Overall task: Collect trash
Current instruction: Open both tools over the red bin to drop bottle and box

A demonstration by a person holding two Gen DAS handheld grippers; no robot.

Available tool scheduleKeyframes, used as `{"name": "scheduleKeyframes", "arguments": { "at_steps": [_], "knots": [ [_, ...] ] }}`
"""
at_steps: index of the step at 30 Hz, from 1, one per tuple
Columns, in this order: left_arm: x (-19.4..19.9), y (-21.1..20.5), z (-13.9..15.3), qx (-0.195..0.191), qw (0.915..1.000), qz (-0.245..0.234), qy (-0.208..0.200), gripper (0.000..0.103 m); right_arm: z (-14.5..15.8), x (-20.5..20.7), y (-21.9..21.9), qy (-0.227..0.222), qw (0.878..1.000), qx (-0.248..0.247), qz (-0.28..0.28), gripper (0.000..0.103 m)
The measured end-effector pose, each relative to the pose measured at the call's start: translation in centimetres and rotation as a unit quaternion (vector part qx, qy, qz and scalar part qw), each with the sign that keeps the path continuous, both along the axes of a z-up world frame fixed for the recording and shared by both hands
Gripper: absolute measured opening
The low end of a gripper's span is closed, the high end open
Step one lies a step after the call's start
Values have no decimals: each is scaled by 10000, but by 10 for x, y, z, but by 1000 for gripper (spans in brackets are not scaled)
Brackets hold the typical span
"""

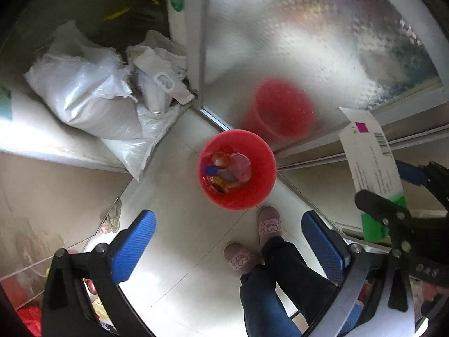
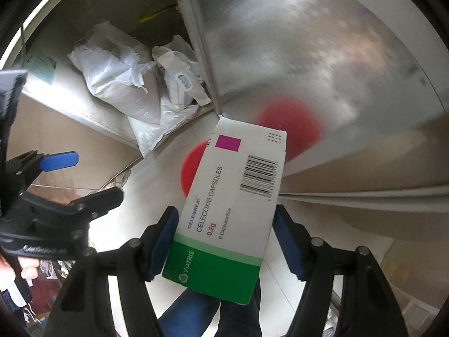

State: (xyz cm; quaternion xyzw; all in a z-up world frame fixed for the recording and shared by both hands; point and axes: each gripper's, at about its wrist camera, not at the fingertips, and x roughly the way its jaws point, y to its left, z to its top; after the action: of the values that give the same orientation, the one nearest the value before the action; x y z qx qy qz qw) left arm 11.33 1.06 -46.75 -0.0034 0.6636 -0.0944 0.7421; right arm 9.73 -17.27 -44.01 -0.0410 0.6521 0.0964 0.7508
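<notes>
— What finishes do you see?
— I see a smooth matt white-and-green cardboard medicine box (image 2: 234,193), a glossy red plastic round bin (image 1: 237,168) and a polished pale tiled floor (image 1: 179,241).
— Far left?
— Crinkled woven white plastic sacks (image 1: 84,95); ribbed blue rubbery pads (image 1: 134,244).

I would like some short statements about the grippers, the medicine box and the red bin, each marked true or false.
1. The right gripper holds a medicine box between its fingers. True.
2. The left gripper also holds a piece of trash. False: its fingers stand open with nothing between them.
3. The red bin has no trash in it. False: wrappers and a blue cap lie inside it.
4. The red bin stands on the floor next to a frosted glass door. True.
5. The box is printed blue at its lower end. False: that end is green, and the rest is white.
</notes>
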Motion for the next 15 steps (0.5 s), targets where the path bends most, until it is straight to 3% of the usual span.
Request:
{"name": "scheduleKeyframes", "arguments": {
  "at_steps": [15],
  "knots": [
    [-38,53,19,86,9955,936,-87,103,-29,14,45,66,9960,-22,889,66]
  ]
}}
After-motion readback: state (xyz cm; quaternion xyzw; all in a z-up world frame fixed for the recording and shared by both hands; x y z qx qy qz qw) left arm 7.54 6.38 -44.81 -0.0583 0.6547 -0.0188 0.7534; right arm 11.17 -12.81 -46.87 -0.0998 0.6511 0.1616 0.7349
